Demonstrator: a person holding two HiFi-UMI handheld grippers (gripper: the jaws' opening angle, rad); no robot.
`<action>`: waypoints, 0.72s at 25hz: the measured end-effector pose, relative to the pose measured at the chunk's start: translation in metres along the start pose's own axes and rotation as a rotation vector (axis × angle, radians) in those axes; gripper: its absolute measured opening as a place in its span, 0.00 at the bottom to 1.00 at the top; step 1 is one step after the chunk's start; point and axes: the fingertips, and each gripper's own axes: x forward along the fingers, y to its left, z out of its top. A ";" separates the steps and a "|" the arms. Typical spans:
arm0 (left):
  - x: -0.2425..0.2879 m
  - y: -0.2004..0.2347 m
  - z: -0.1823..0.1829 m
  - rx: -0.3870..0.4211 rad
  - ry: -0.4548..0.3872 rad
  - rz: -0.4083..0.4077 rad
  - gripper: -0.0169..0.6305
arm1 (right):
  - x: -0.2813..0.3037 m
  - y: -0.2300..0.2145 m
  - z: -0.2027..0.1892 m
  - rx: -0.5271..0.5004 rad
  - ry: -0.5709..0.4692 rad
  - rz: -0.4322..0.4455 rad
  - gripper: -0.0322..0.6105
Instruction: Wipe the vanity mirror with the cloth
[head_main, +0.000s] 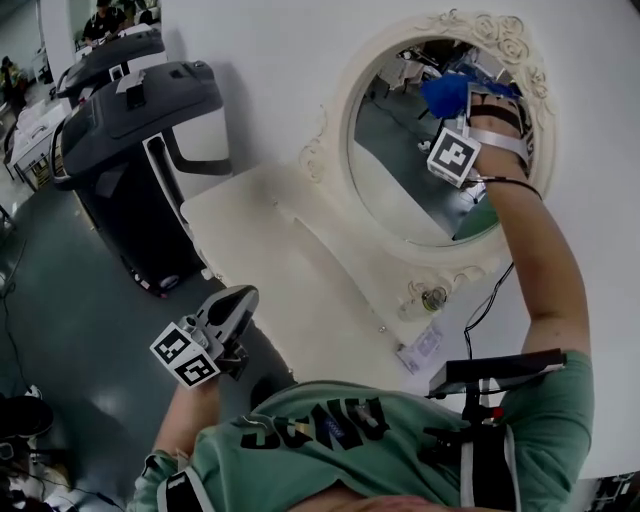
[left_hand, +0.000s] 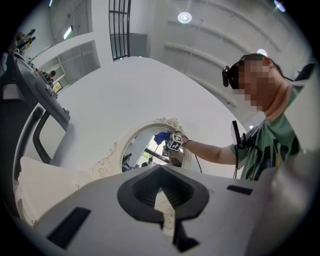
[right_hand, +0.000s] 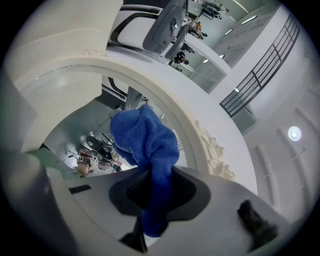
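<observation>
Right gripper (right_hand: 155, 200) is clamped on a fluffy blue terry cloth (right_hand: 145, 140) at the upper glass of the oval, ornate cream-framed vanity mirror (head_main: 400, 180). Left gripper (head_main: 232, 308) hangs low, jaws together, empty. A dark grey treadmill (head_main: 130, 120) stands beside the vanity.

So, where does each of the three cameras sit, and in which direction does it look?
Head view: on the person's head, looking down at the vanity table and mirror; left arm, right arm, left gripper and right gripper show.
Left gripper view: on the left gripper, looking up past its shut, empty jaws at the mirror; the right arm shows.
Right gripper view: on the right gripper, close to the mirror glass; its jaws, shut on the blue cloth, show.
Shared: all three show the mirror and the cloth.
</observation>
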 end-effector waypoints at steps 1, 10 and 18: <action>0.000 0.002 -0.004 -0.008 0.007 0.002 0.03 | -0.004 0.018 0.014 0.010 -0.031 0.019 0.17; -0.026 0.029 -0.041 -0.083 0.095 0.094 0.03 | -0.065 0.226 0.148 0.001 -0.251 0.288 0.17; -0.049 0.061 -0.074 -0.159 0.144 0.169 0.03 | -0.110 0.376 0.196 -0.309 -0.256 0.469 0.17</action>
